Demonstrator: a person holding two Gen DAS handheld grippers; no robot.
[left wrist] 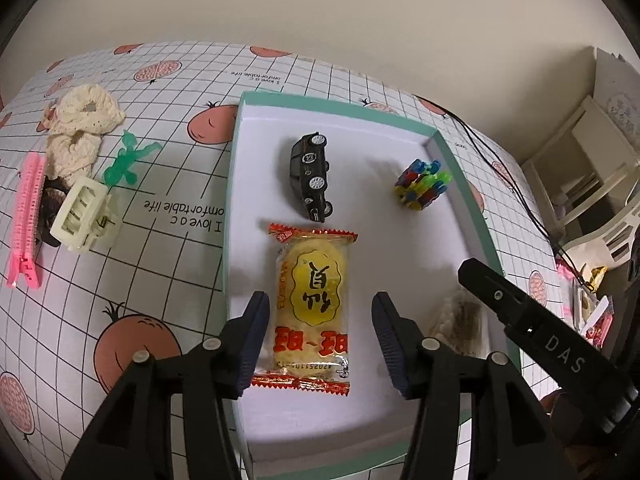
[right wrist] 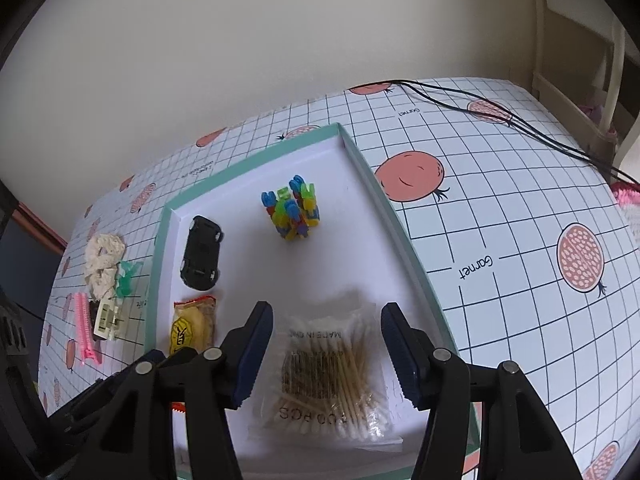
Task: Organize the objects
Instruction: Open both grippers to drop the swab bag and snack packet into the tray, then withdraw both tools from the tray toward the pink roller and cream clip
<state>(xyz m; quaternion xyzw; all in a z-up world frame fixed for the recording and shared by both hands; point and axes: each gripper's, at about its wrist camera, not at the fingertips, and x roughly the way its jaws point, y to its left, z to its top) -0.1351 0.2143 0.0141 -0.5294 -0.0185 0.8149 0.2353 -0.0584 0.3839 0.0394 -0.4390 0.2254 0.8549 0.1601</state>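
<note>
Here the desk (left wrist: 168,92), covered in a pomegranate-print grid cloth, carries a shallow teal-rimmed box (left wrist: 236,200) in mid-frame of both views. Inside it lie a rice cracker packet (left wrist: 312,308), a bag of cotton swabs (right wrist: 332,376), a black toy car (left wrist: 310,176) and a cluster of coloured plastic blocks (left wrist: 422,184). Outside, at the left edge of the left wrist view, wait cream knitted scrunchies (left wrist: 84,120), a pink hair clip (left wrist: 26,216), a cream claw clip (left wrist: 86,214) and a green figure (left wrist: 128,158).

The left gripper (left wrist: 320,340) hangs open with the cracker packet lying between its fingers, untouched. The right gripper (right wrist: 326,348) is likewise open, straddling the swab bag; whether its tips touch the plastic is hard to tell through the fisheye.

The risk, I judge, is crowding: both grippers work the box's lower end side by side and could knock together, or nudge the slippery packets against the rim. The remaining small pieces sit well apart, far left.
</note>
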